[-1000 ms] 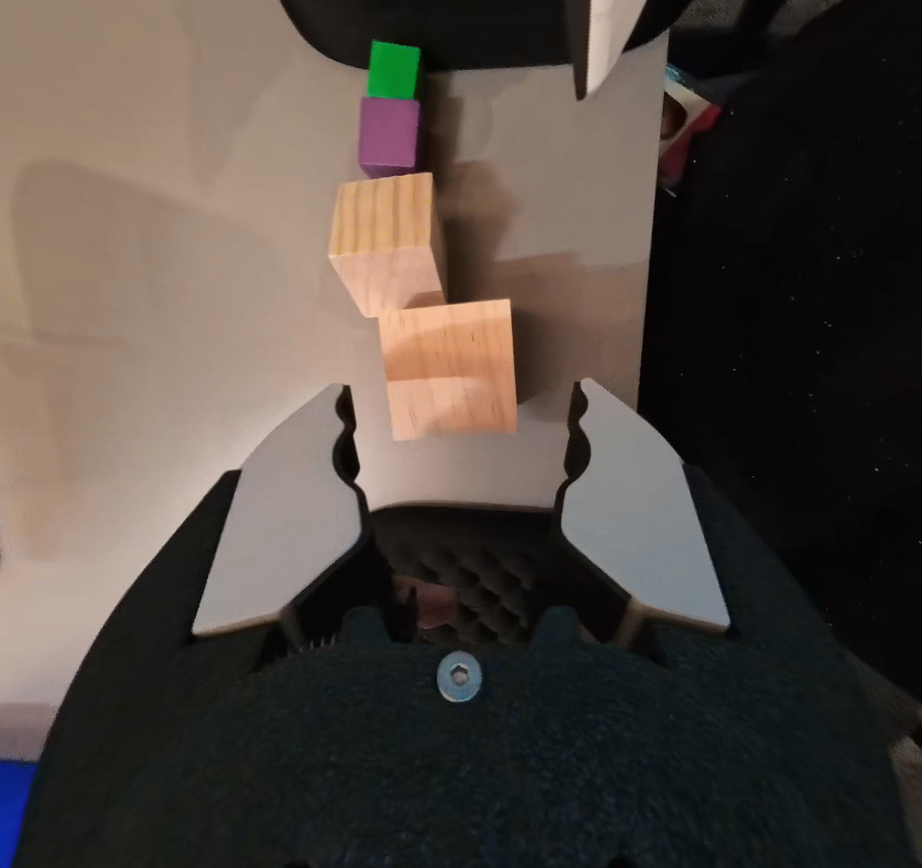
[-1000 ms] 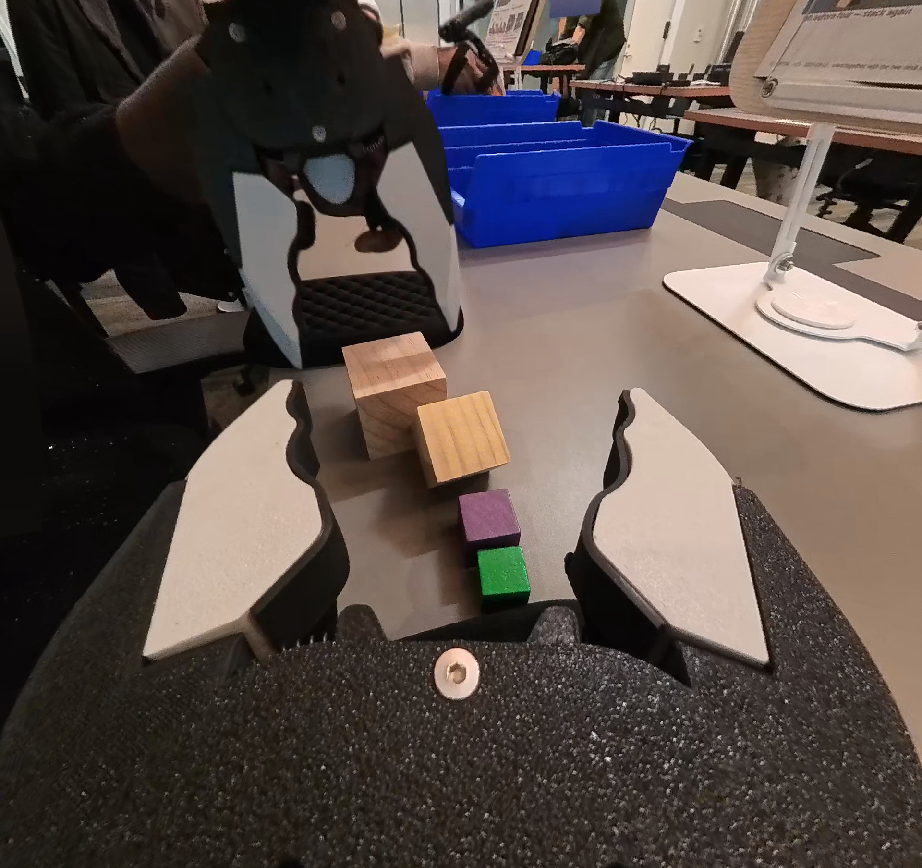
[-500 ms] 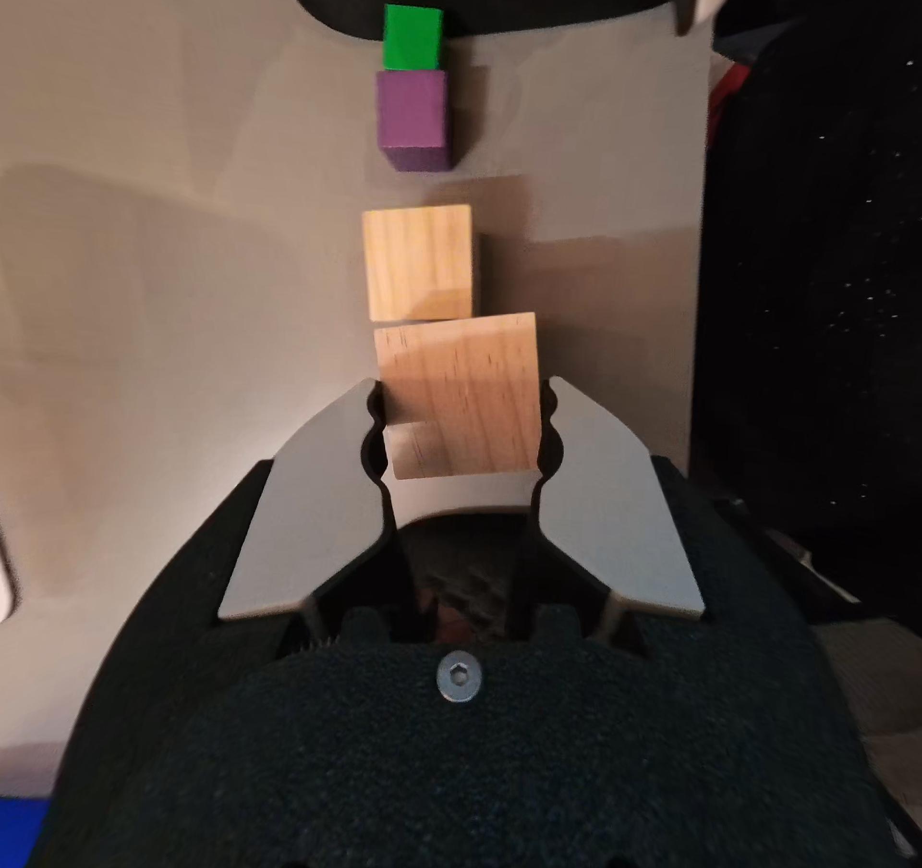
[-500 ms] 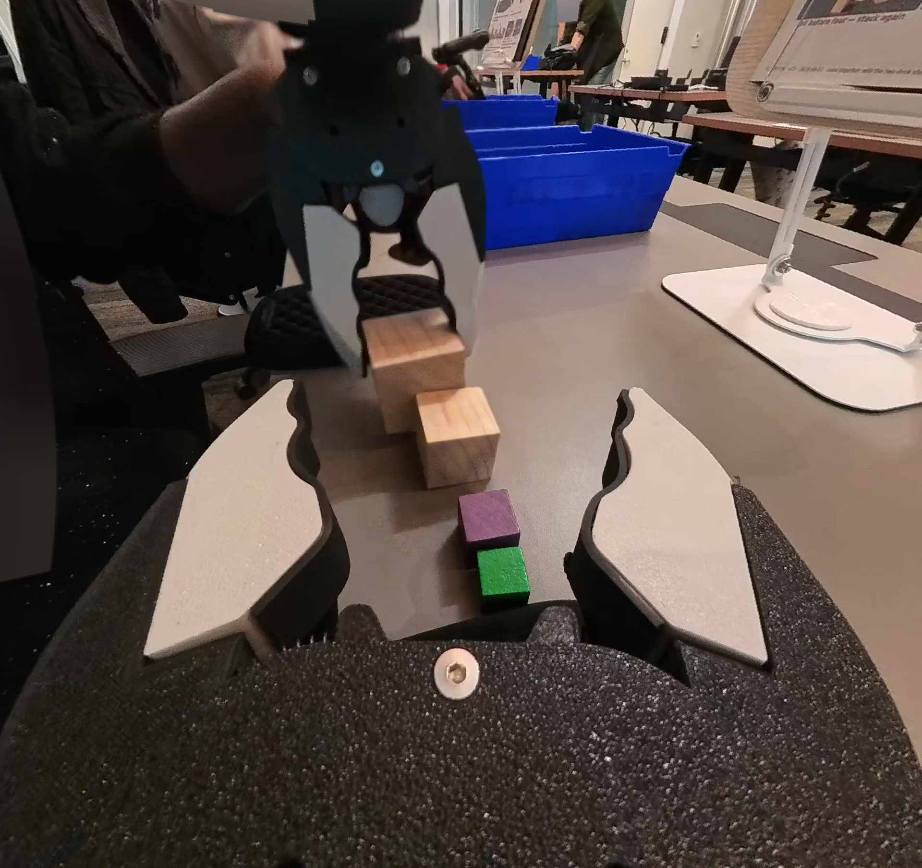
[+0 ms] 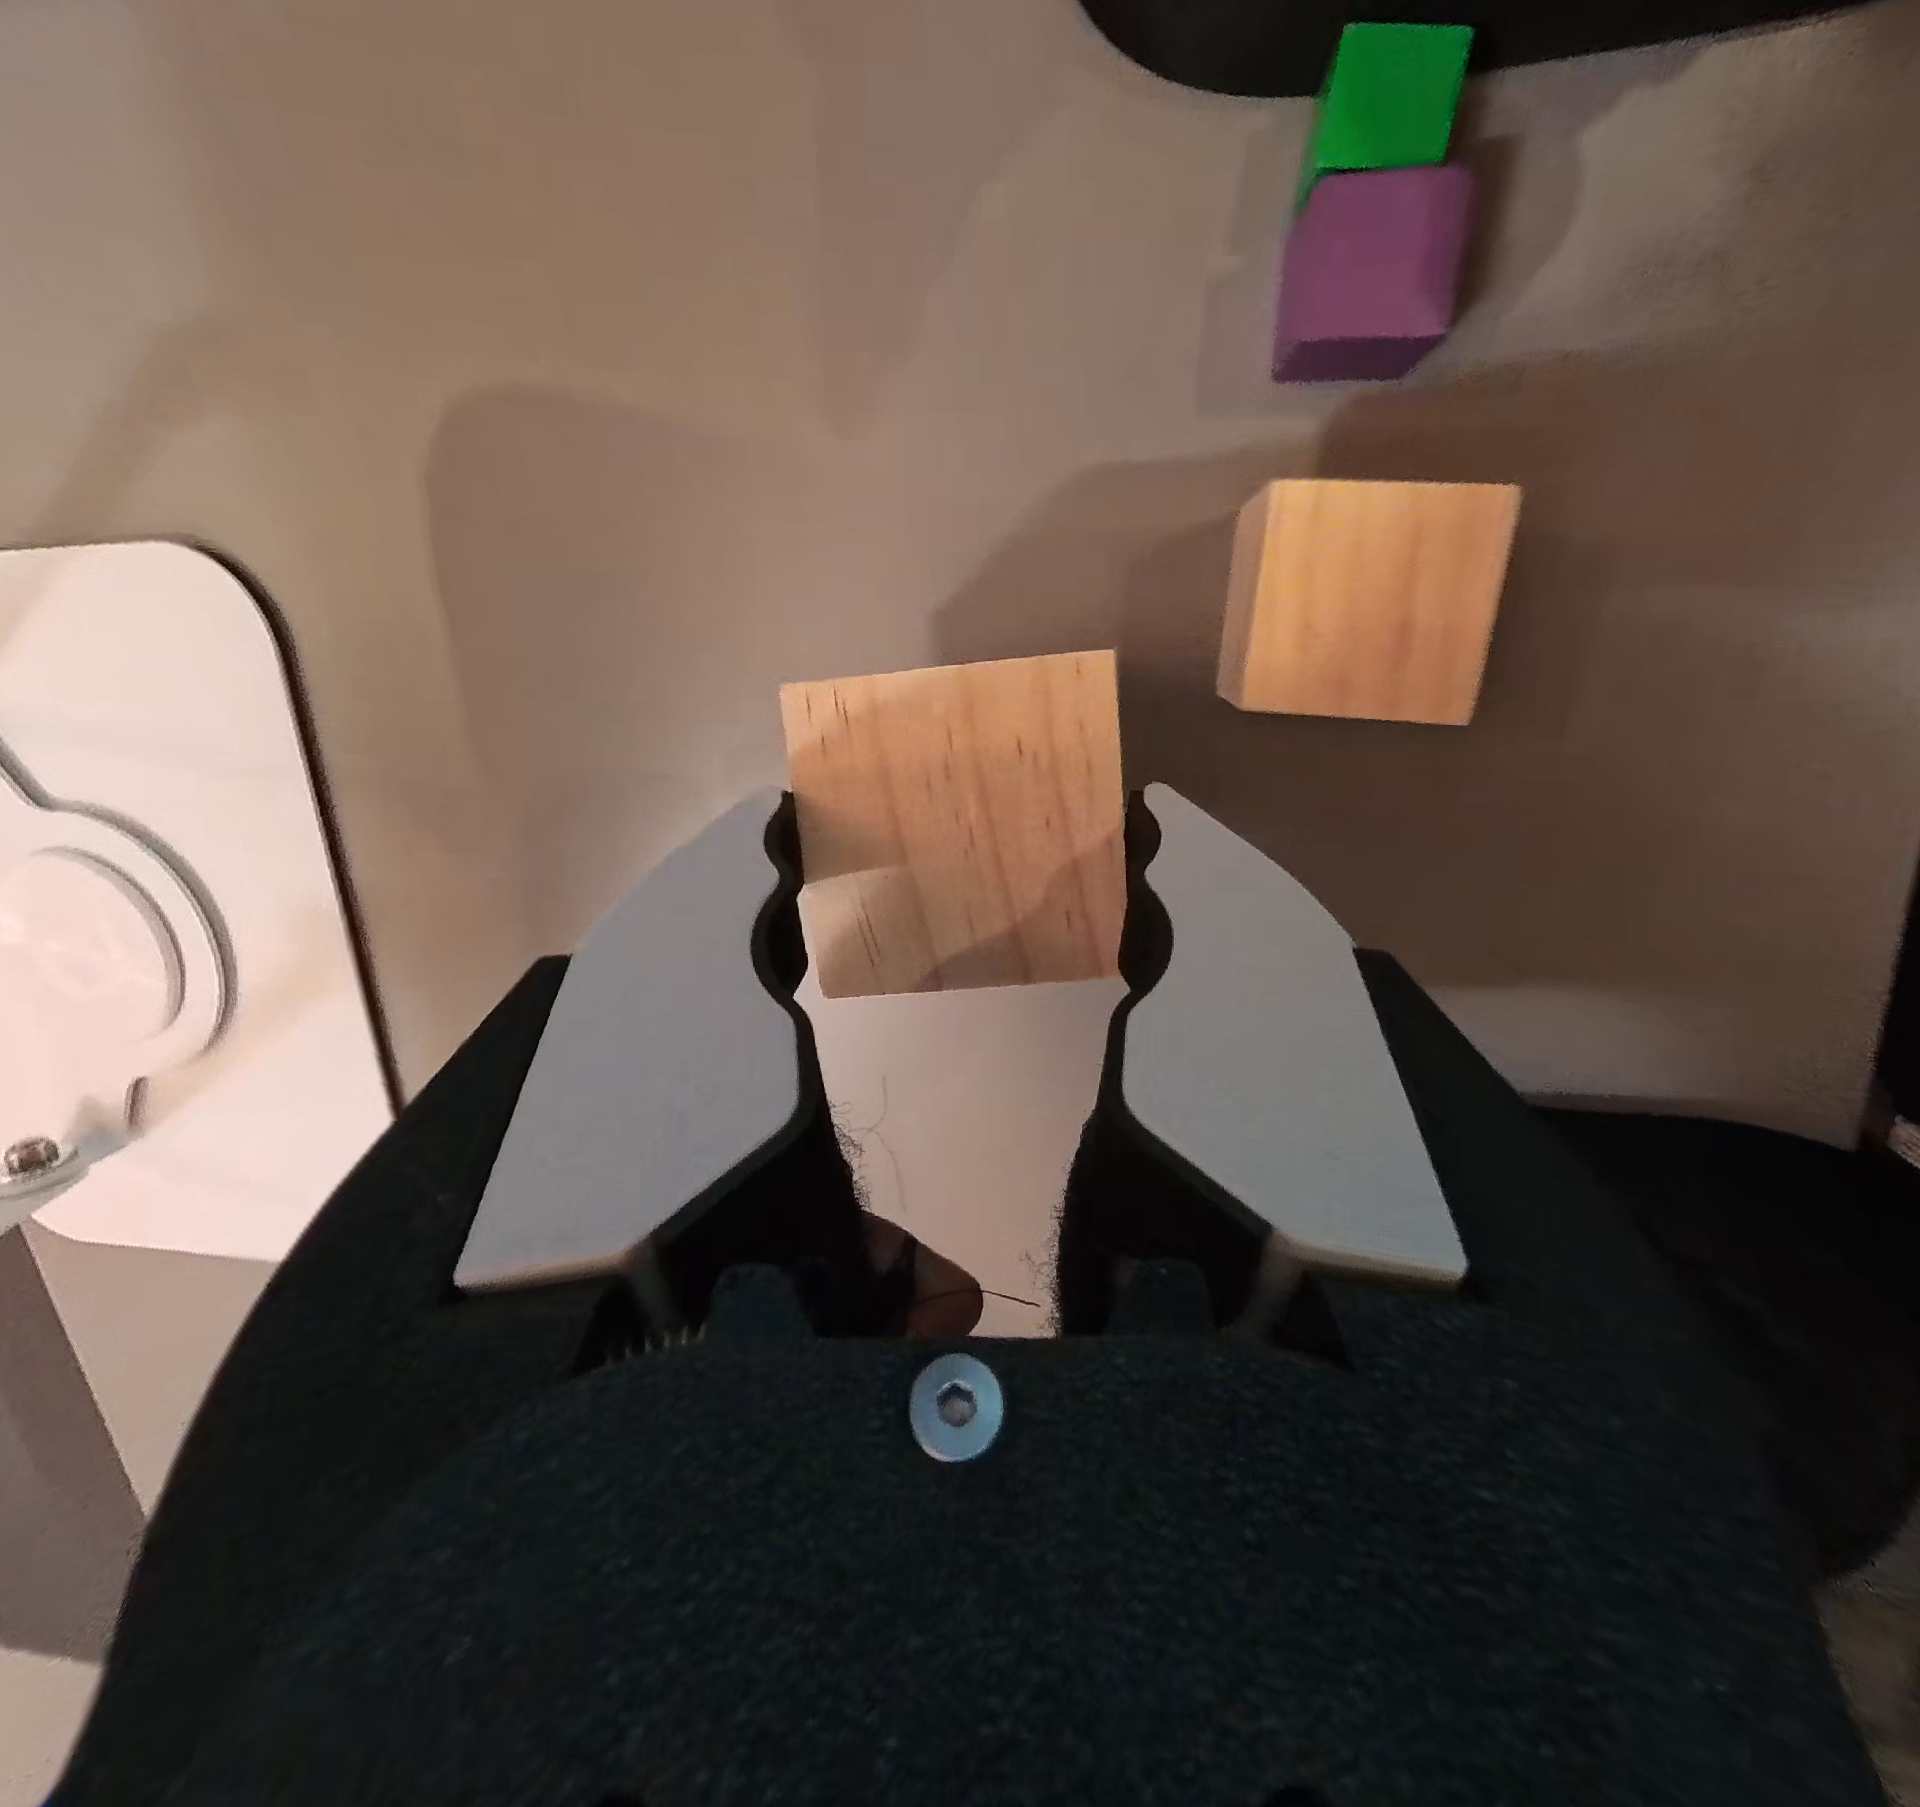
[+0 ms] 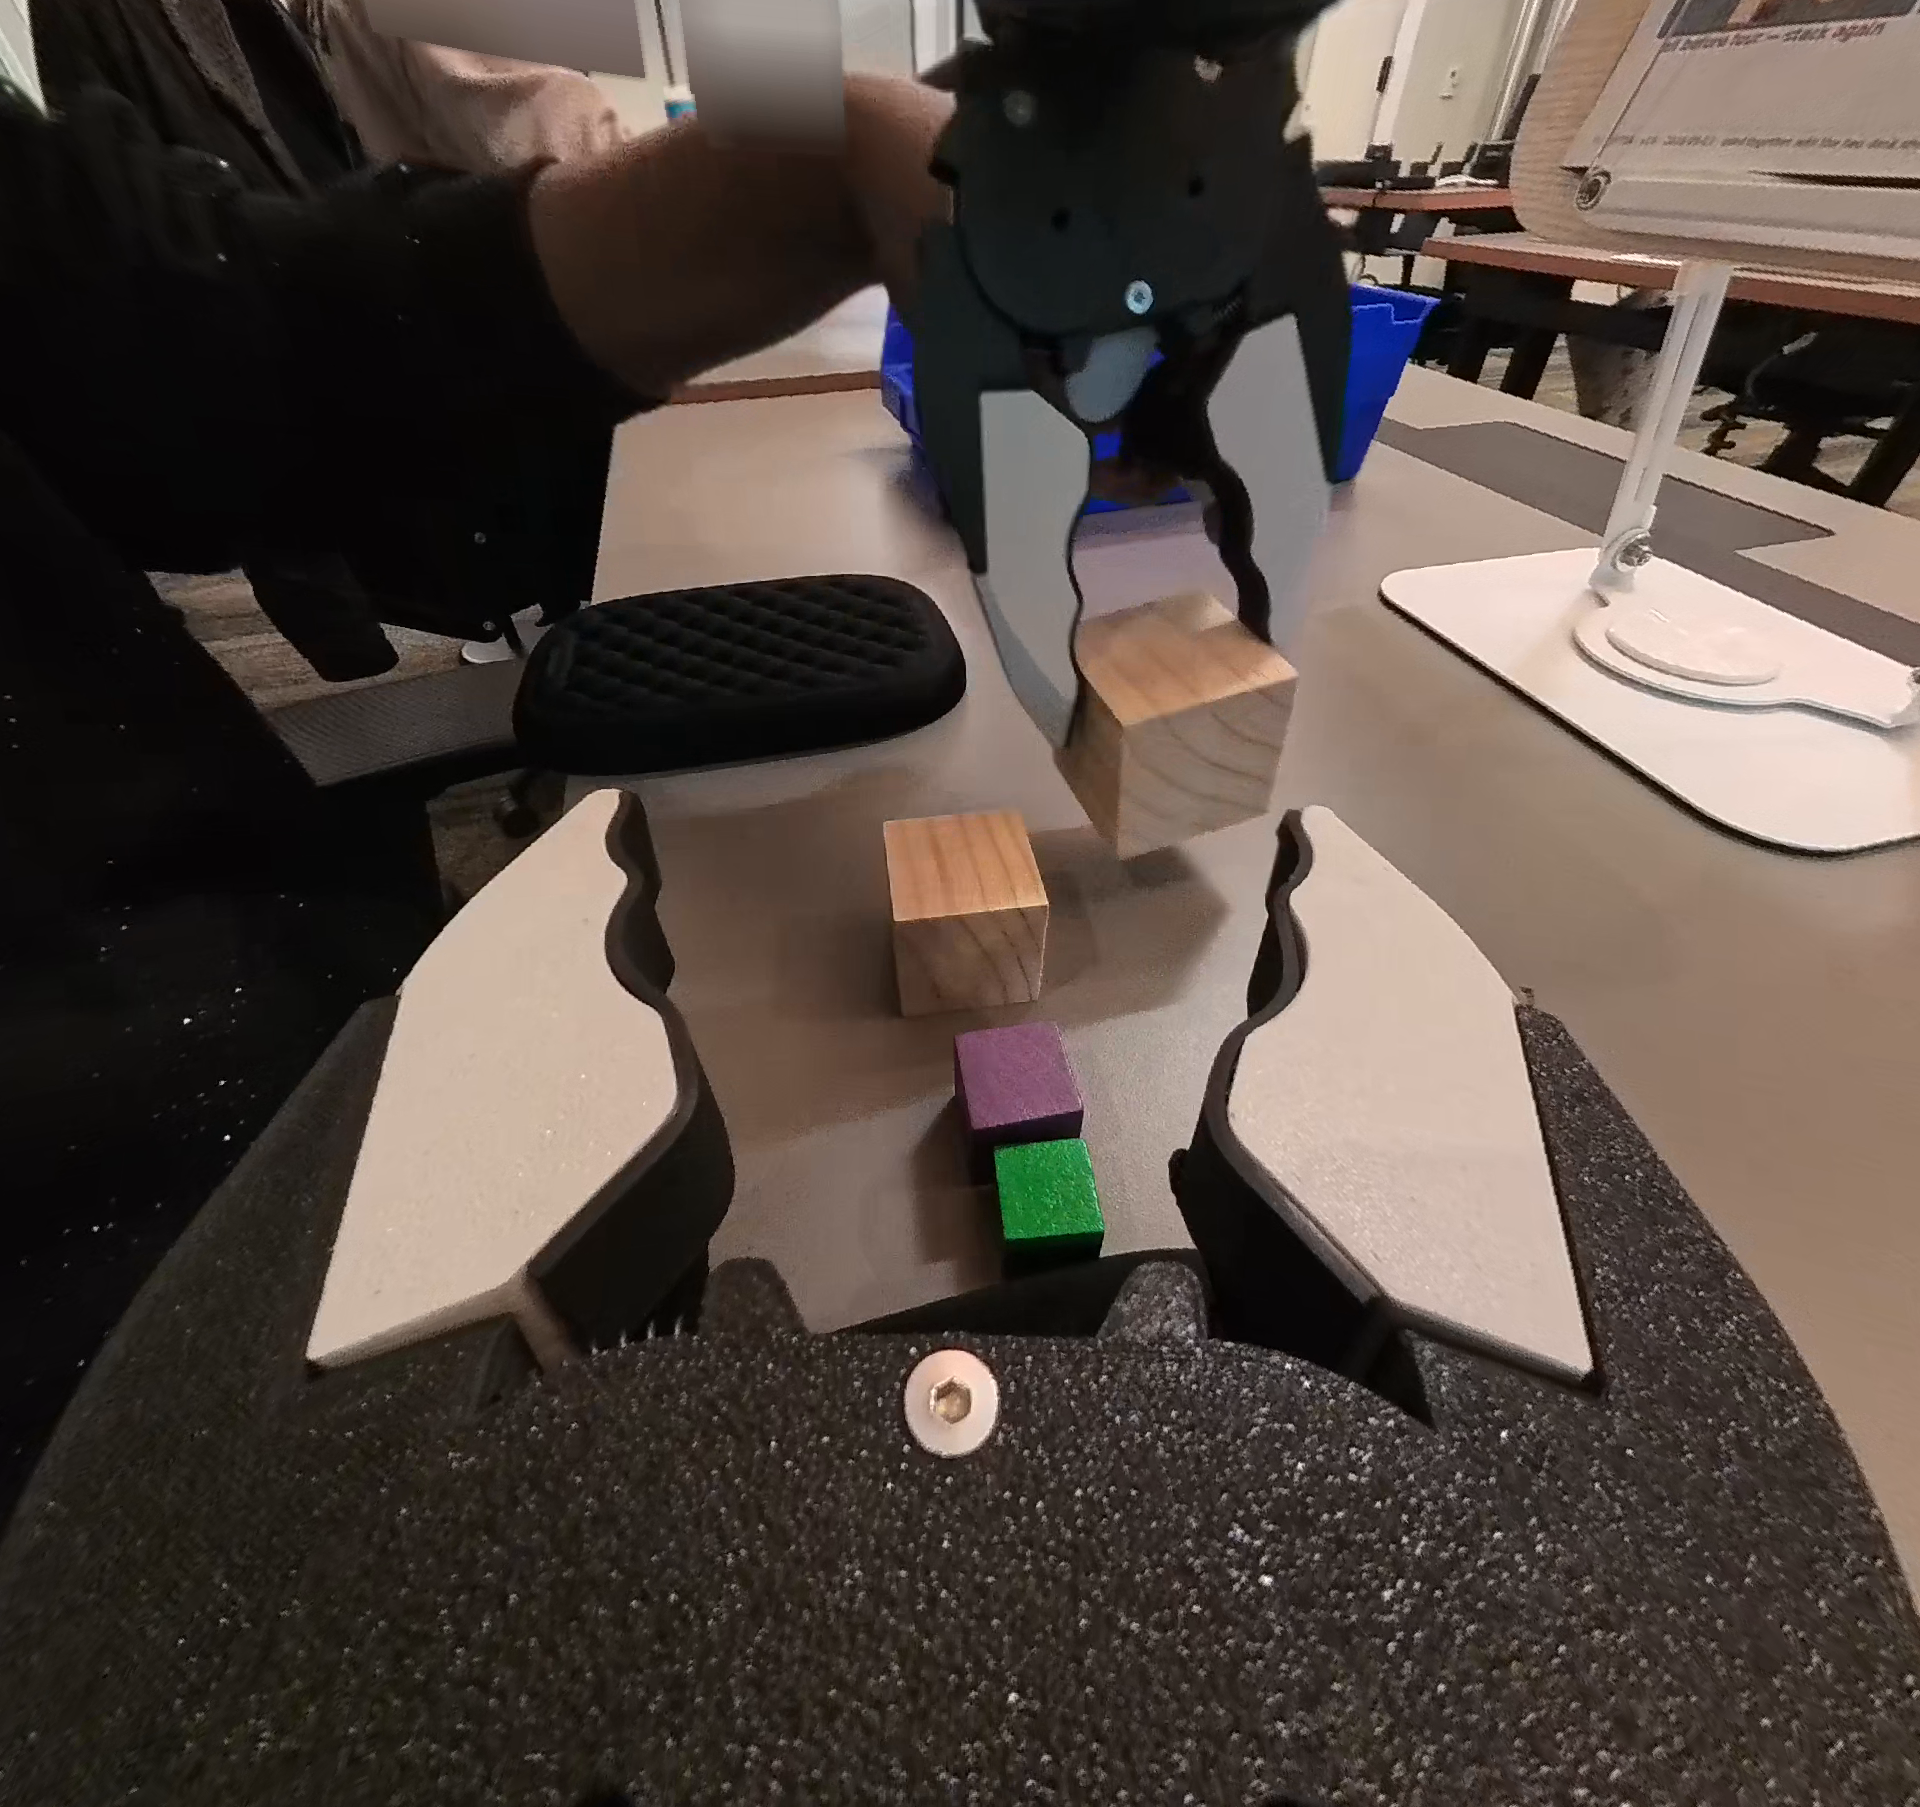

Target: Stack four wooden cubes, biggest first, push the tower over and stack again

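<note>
The left gripper [image 5: 961,884] is clenched on a big wood cube [image 5: 956,822], its two pads pressed on opposite side faces, which keeps the cube square between them. In the right wrist view the cube [image 6: 1184,718] hangs tilted and clear above the table [image 6: 1455,926], casting a shadow below. The right gripper [image 6: 961,926] rests low with jaws spread wide and grasps nothing. A purple cube [image 6: 1018,1082] and a green cube [image 6: 1047,1201] sit touching in a line between its fingers, and a second wood cube [image 6: 966,910] stands just beyond them. A white stand base [image 6: 1662,656] lies far right, a black chair seat [image 6: 727,666] off the table's left edge, and a blue bin [image 6: 1371,386] behind the left gripper.

A second ago the left jaws stood open around the big cube, which lay on the table touching the second wood cube. Half a second ago they had closed on it. Now it is lifted and carried off to the side, well apart from the row. The right gripper and the small cubes have not moved.
</note>
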Motion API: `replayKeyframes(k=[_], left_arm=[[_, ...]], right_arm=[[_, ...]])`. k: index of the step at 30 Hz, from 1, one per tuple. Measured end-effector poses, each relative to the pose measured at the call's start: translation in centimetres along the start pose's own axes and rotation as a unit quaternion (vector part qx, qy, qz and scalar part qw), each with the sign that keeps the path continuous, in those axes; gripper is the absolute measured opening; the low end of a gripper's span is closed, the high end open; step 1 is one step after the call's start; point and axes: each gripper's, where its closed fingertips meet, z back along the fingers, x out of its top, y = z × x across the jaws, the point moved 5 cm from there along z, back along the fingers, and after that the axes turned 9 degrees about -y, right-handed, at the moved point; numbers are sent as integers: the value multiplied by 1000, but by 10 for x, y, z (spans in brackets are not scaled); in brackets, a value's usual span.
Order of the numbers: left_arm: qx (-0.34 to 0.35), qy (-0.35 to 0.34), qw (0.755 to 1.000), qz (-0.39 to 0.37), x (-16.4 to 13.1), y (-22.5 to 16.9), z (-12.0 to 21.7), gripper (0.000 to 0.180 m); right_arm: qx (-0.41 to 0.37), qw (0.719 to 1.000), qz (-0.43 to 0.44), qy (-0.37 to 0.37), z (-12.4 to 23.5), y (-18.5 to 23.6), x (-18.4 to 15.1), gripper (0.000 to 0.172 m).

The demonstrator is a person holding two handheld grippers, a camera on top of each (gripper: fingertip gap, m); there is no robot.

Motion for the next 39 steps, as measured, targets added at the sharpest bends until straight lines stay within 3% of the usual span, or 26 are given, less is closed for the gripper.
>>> replayKeyframes(k=[18,19,23,25,27,29,31,34,39], left_arm=[[-45,-32,998,-7,-8,7,-23,59],[-43,-34,999,-3,-7,8,-22,67],[-5,-70,997,8,1,13,-5,131],[-2,-108,994,-8,10,5,8,137],[-16,-125,992,-21,19,-11,18,124],[-28,-130,990,-41,26,-31,21,92],[-18,-109,992,-64,28,-48,15,75],[-45,-83,994,-63,27,-73,-4,70],[-51,-60,996,-43,23,-77,-27,65]], right_arm=[[-2,1000,-2,-4,0,-1,1,110],[-3,1000,-1,-3,0,-1,0,110],[-4,1000,-2,-4,0,-1,1,110],[-4,1000,-4,-6,0,-1,1,110],[-4,1000,-5,-7,1,-1,1,110],[-3,1000,-5,-8,1,-1,1,110],[-3,1000,-6,-9,1,-1,1,110],[-3,1000,-6,-8,1,-1,1,110],[-3,1000,0,-7,1,0,1,109]])
